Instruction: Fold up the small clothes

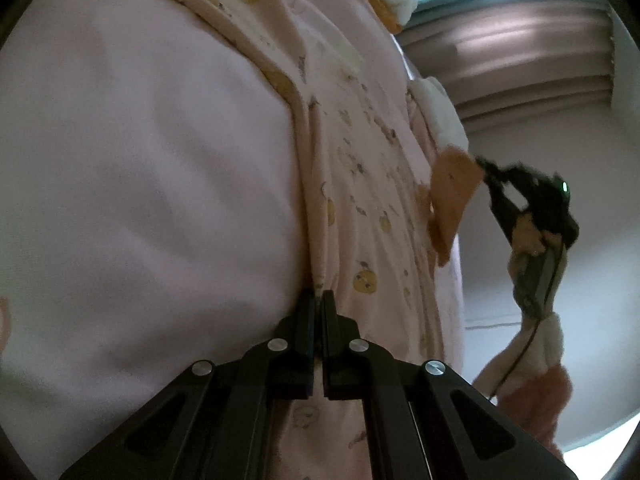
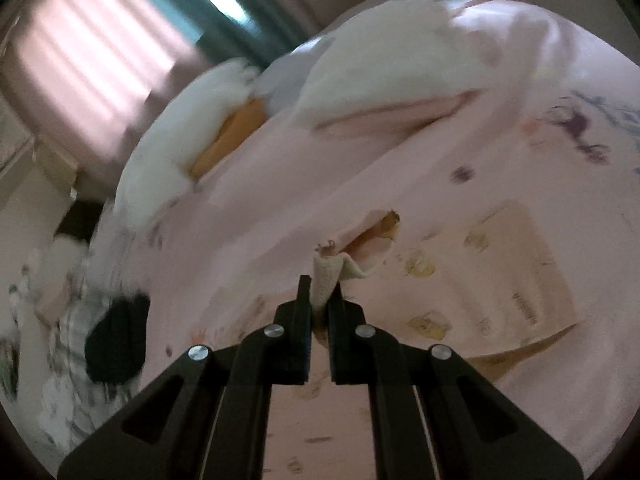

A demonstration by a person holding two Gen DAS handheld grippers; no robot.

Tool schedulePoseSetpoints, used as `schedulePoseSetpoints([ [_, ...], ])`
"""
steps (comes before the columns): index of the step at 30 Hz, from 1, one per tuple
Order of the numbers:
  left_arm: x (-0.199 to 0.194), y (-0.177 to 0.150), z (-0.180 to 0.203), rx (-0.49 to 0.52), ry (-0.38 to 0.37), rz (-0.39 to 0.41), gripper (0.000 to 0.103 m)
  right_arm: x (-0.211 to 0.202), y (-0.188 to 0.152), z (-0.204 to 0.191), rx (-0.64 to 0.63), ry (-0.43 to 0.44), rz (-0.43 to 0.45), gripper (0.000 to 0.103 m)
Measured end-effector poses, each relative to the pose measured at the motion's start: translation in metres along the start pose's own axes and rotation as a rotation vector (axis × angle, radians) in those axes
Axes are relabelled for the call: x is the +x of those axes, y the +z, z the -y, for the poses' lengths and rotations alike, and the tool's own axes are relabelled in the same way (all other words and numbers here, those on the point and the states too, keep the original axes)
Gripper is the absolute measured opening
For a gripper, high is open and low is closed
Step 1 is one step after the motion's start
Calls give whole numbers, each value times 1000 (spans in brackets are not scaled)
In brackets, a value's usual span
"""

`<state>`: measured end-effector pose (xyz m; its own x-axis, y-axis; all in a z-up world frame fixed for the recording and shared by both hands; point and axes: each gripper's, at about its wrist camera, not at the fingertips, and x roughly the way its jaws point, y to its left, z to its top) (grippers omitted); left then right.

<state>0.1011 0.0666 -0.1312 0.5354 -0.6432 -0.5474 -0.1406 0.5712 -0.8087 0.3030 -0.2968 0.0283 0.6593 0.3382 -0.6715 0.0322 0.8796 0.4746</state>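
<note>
The little garment (image 1: 360, 184) is peach-pink with small yellow fruit pictures and a thick rolled edge. It lies spread out on a pale pink bed sheet (image 1: 140, 184), and one orange-lined corner (image 1: 452, 200) is lifted up off the sheet. The left gripper (image 1: 318, 296) has its fingers pressed together on the rolled edge of the garment, right at the fold. In the left wrist view the right gripper (image 1: 486, 168) holds the lifted corner up in the air, with a hand (image 1: 532, 240) behind it. In the right wrist view the right gripper (image 2: 320, 288) pinches a white ribbed cuff (image 2: 326, 276) of the garment between its fingers. White fluffy cloths (image 2: 376, 84) lie farther back on the bed, and one has an orange lining. A dark round thing (image 2: 116, 344) lies at the left, too blurry to name. There are no boxes or baskets here.
</note>
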Motion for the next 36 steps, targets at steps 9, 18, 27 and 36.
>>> schedulePoseSetpoints([
  [9,-2,-8,-1,-17,25,39,0,63,-52,-68,-85,6,-107,7],
  [18,-3,-5,-2,-45,21,20,0,104,-91,-86,-138,-51,-204,7],
  [27,-3,-2,-6,-83,-9,6,1,118,-117,-122,-259,-16,-248,7],
  [36,-6,-5,-7,-91,-11,3,2,136,-134,-113,-256,-10,-313,10],
])
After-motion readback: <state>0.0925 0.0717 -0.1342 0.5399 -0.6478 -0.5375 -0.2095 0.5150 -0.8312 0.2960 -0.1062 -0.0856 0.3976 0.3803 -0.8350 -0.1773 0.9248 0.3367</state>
